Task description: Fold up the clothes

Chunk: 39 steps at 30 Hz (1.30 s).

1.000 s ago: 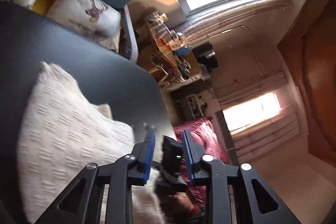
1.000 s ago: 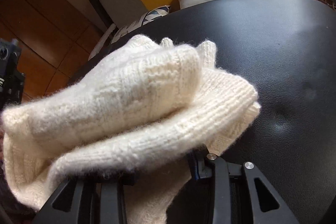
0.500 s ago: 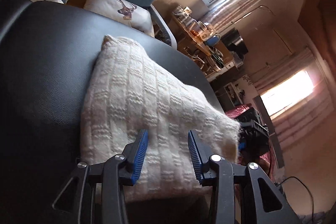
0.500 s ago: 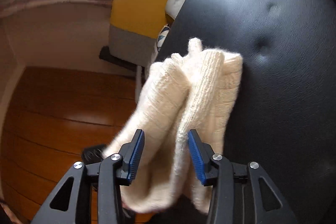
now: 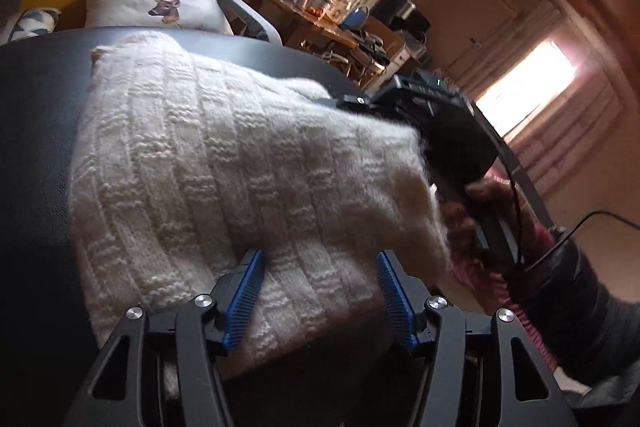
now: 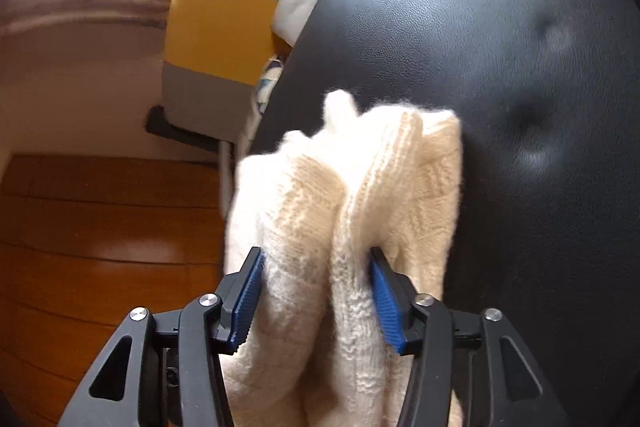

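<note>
On the black padded surface (image 5: 36,155): cream knit sweater (image 5: 224,163), folded, lying flat with its far corner toward the deer cushion (image 5: 160,7).
Left gripper (image 5: 320,291): jaws spread wide above the sweater's near edge, gripping nothing; spread wider than half a second ago.
Right gripper (image 6: 316,295): blue pads apart with bunched knit between them; whether they pinch it, I cannot tell.
Sweater in right view (image 6: 352,211): thick folds standing between the fingers, much as half a second ago.
Person's hand (image 5: 476,211): holds the right gripper's body at the sweater's right edge.
Change: a second ago the right gripper carried the sweater lifted; now it rests on the surface.
</note>
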Available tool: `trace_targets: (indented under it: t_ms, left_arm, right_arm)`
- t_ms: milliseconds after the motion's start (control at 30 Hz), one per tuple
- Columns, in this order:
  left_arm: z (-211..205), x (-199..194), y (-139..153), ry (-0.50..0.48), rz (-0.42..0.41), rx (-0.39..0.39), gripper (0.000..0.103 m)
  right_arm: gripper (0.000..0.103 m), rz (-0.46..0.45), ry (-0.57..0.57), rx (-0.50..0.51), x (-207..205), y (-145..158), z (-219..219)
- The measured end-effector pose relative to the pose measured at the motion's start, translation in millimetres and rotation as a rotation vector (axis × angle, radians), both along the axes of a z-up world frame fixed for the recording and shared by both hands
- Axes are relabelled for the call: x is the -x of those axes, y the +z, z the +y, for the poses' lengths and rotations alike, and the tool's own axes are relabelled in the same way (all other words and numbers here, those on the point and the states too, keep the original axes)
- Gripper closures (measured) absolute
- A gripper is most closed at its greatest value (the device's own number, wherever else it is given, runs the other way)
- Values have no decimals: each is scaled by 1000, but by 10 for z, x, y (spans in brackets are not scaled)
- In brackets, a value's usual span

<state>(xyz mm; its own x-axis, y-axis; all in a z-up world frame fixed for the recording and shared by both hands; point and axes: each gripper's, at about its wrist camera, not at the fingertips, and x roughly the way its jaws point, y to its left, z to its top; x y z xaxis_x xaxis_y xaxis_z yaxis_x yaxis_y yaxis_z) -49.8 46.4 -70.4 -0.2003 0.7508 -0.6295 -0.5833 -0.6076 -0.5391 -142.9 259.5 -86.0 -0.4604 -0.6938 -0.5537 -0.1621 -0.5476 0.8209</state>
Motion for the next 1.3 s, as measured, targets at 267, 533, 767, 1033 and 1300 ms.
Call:
trace_targets:
  t_ms: [267, 533, 767, 1033, 1300]
  left_arm:
    - [-324, -67, 294, 88, 95, -148, 40]
    - [-344, 57, -90, 148, 17, 2, 38]
    - [-369, 75, 21, 111, -14, 13, 38]
    - [-337, 357, 324, 173, 8, -50, 36]
    - [438, 814, 411, 69, 112, 118, 36]
  right_arm:
    - [84, 289, 193, -385, 262, 1059, -597]
    - [81, 87, 231, -513, 569, 248, -452]
    - [67, 119, 129, -297, 451, 246, -165]
    - [49, 284, 469, -170, -373, 649, -298]
    - [49, 247, 669, -140, -421, 270, -576]
